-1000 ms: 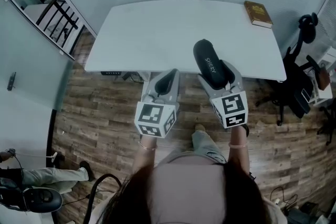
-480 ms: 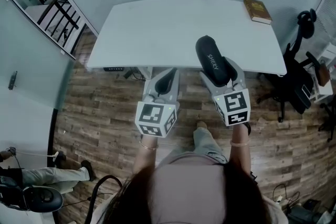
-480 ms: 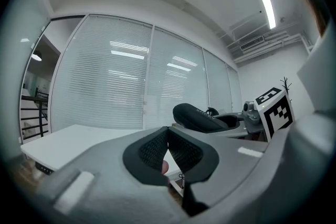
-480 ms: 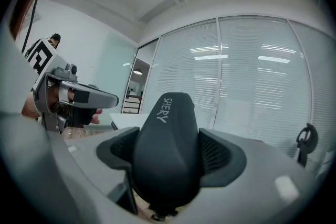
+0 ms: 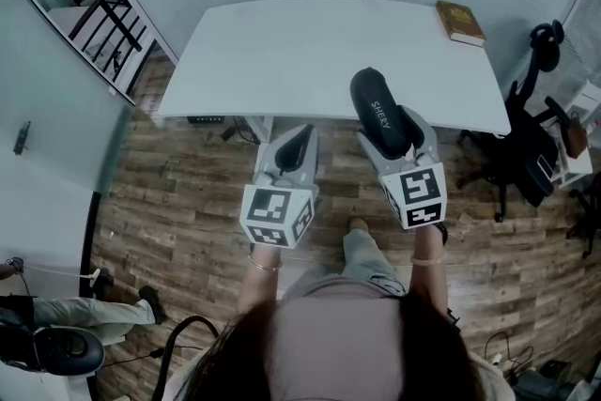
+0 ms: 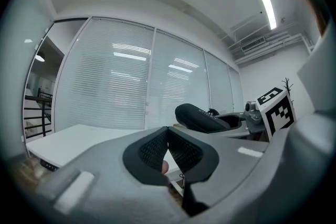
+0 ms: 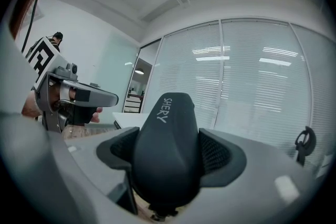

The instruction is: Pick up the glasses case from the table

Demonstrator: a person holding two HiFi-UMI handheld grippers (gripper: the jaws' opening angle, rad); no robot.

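Smooth white tabletop [image 5: 282, 52] carries one brown book [image 5: 461, 22]; right gripper [image 5: 392, 134] clamps one rounded matte-black glasses case [image 5: 374, 103]; left gripper [image 5: 298, 139] closed, empty.

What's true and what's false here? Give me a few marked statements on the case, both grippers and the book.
1. The right gripper is shut on the black glasses case. True.
2. The glasses case lies flat on the white table. False: it is held clear of the table, pointing forward out of the right gripper.
3. The left gripper holds the book. False: its fingers are together on nothing, and the book lies at the table's far right corner.
4. The case carries white lettering on its top. True.
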